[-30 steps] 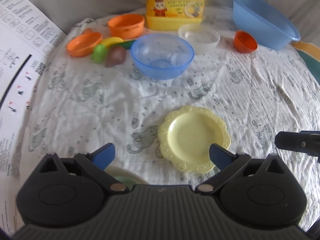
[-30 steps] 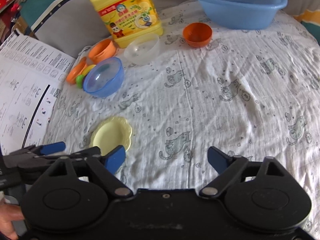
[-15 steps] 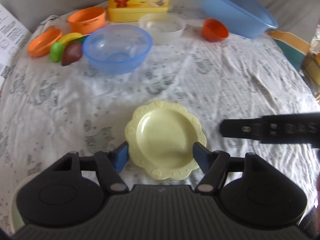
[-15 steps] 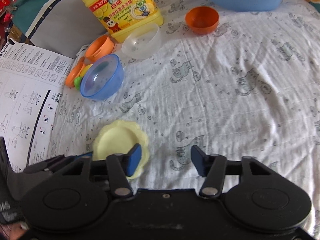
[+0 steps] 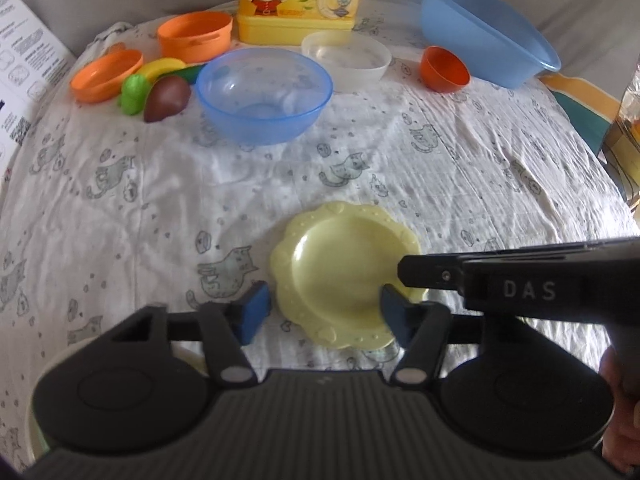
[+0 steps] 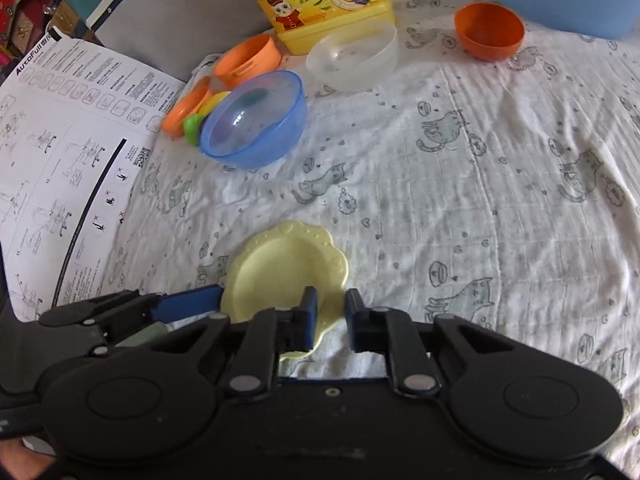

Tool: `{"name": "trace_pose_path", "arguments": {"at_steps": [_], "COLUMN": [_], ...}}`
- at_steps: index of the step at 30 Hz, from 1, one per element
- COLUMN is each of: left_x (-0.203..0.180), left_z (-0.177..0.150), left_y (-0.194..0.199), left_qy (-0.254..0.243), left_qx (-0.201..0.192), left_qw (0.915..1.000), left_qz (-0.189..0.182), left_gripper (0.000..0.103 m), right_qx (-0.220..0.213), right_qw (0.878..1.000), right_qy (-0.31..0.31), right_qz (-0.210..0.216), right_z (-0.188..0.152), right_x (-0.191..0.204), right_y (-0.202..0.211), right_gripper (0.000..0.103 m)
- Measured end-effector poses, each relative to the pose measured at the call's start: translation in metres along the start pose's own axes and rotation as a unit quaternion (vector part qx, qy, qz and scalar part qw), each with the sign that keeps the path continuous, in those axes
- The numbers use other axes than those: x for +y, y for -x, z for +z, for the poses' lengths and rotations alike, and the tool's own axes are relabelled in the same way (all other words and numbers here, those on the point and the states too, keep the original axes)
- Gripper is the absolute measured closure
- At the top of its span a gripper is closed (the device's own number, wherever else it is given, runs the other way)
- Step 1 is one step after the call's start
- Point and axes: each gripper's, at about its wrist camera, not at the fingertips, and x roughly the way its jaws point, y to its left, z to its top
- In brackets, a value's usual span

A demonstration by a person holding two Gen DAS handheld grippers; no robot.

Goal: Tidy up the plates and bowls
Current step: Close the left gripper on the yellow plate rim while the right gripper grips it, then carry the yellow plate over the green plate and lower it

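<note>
- Jaws of the left gripper (image 5: 324, 312) are standing open around the near part of the yellow plate (image 5: 340, 276), one pad just off its left rim and the other over its right side.
- Jaws of the right gripper (image 6: 330, 324) are sitting narrowed, straddling the plate's near right rim (image 6: 286, 272); whether they are pinching it I cannot tell.
- One yellow plate is lying flat on the cat-print cloth (image 5: 440, 168), near the front and well apart from everything else.
- Open cloth is stretching between the plate and the far row, and widely to the right in the right wrist view.
- Four bowls are sitting along the far side: one blue bowl (image 5: 264, 92), one clear bowl (image 5: 346, 60), and two orange bowls (image 5: 444, 69), (image 5: 195, 36).
- One orange dish (image 5: 106, 74) is lying at the far left beside several toy foods (image 5: 160, 88).
- One blue basin (image 5: 484, 28) is resting at the far right edge.
- One yellow detergent bottle (image 5: 300, 0) is standing at the back edge.
- One printed sheet (image 6: 60, 168) is overlapping the left edge.
</note>
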Motion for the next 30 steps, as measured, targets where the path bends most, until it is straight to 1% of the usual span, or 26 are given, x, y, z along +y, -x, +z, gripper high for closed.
{"name": "trace_pose_path", "arguments": {"at_steps": [4,7,11,15,17,19,21,23,25,30], "left_x": [0.003,0.005,0.005,0.002,-0.001,-0.003,0.0,0.001,-0.001,-0.007], "left_z": [0.002,0.003,0.003,0.002,0.002,0.003,0.004,0.004,0.003,0.003], "left_y": [-0.001,-0.002,-0.003,-0.003,-0.004,-0.004,-0.003,-0.002,-0.001,0.003], "left_qy": [0.007,0.013,0.012,0.008,0.003,0.001,0.011,0.016,0.02,0.023], "left_qx": [-0.001,-0.003,-0.007,-0.009,-0.01,-0.009,-0.007,-0.003,0.001,0.004], "left_qw": [1.0,0.9999,0.9999,0.9999,0.9999,0.9997,0.9997,0.9997,0.9997,0.9996], "left_qz": [-0.006,-0.01,-0.007,0.001,0.011,0.023,0.021,0.02,0.017,0.013], "left_gripper": [0.051,0.05,0.05,0.05,0.052,0.056,0.06,0.066,0.069,0.069], "right_qx": [-0.001,-0.003,-0.008,-0.014,-0.015,-0.012,-0.01,-0.007,-0.004,-0.007], "right_qw": [1.0,1.0,1.0,1.0,1.0,1.0,1.0,1.0,1.0,0.999], "right_qy": [-0.005,-0.01,0.006,-0.004,-0.005,0.011,0.013,0.0,-0.011,-0.016], "right_qz": [0.006,0.015,0.006,0.001,-0.003,-0.012,-0.018,-0.019,-0.021,-0.027], "right_z": [0.002,0.002,0.005,0.008,0.008,0.007,0.005,0.004,0.003,0.0], "right_x": [-0.004,-0.01,-0.004,-0.002,-0.001,0.004,0.006,0.004,0.0,-0.004], "right_y": [-0.002,-0.002,-0.005,-0.008,-0.009,-0.008,-0.005,-0.002,0.001,0.013], "right_gripper": [0.089,0.088,0.086,0.086,0.086,0.085,0.084,0.084,0.084,0.084]}}
